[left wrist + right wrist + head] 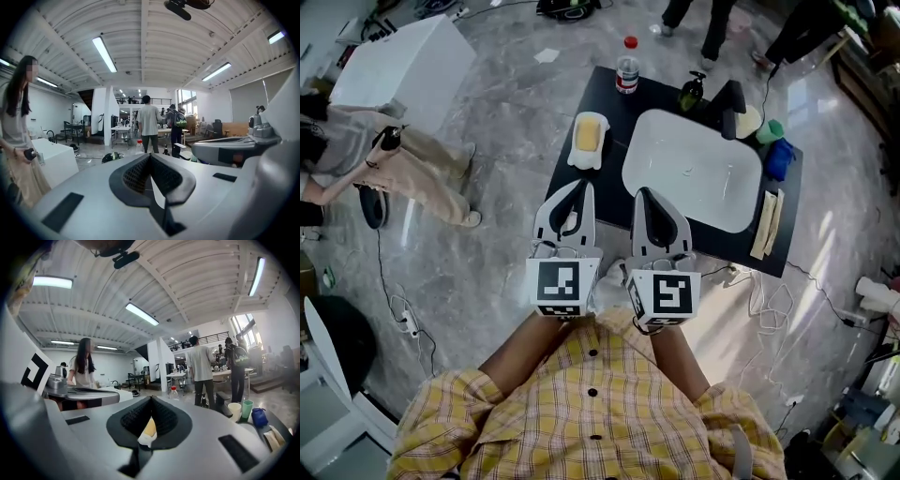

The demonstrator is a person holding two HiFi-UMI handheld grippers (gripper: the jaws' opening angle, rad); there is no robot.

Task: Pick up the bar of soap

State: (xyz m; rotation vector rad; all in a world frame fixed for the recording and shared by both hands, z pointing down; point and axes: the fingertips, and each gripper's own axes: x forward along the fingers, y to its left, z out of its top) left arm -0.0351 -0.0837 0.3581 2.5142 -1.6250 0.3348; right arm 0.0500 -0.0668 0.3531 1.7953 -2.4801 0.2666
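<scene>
Pick-up pending: the yellow bar of soap (589,133) lies in a white soap dish (586,161) on a black table (605,89), just left of the white sink basin (694,169) and apart from both grippers. On the basin's near side, the left gripper (585,190) and right gripper (644,194) are held side by side, pointing toward it, each with jaws closed tip to tip and gripping nothing. A water bottle (627,70) stands beyond the basin's far left corner.

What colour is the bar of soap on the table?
The bar of soap is yellow; the head view shows it best.
</scene>
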